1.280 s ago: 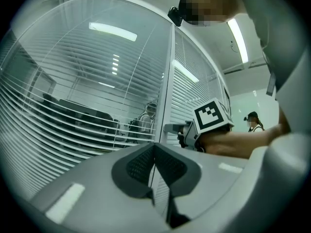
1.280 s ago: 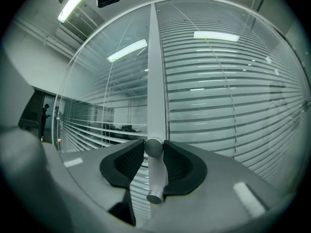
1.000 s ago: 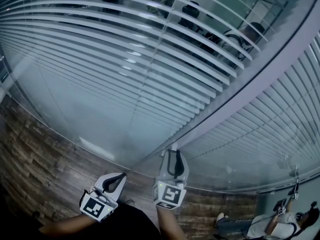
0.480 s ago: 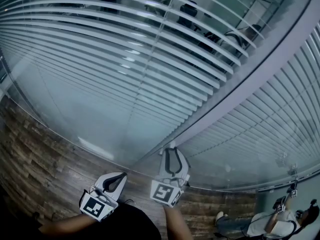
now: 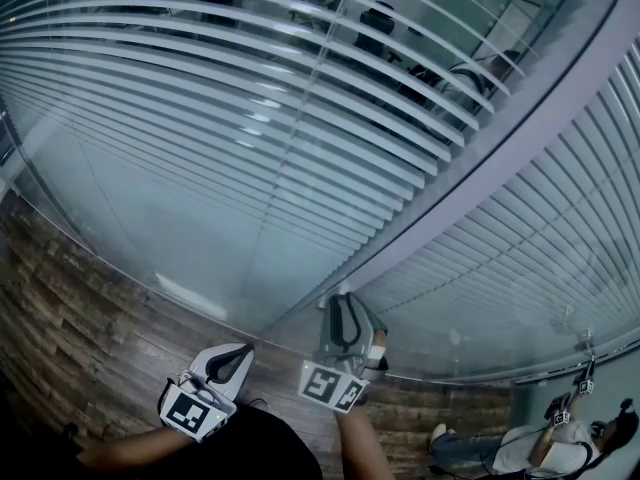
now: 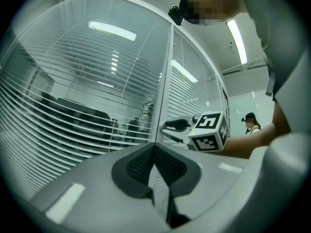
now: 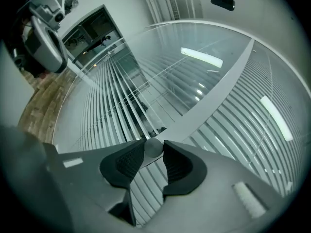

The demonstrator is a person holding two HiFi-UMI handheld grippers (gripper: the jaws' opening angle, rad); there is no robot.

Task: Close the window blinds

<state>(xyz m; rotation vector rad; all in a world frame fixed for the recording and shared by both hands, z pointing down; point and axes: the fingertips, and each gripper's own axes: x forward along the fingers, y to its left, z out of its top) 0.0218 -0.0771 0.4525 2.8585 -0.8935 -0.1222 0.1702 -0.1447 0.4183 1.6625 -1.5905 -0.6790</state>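
I have my right gripper pinched on the round knob on the window frame, apparently to twist the see-through blinds shut, while my left gripper hangs low beside it, jaws together, empty.

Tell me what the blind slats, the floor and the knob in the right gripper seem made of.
The slats: likely painted metal or plastic; thin, pale, light-streaked. The floor: wood or wood-look planks, matte, with grain and plank seams. The knob: smooth grey, faint sheen; plastic or metal, can't tell.
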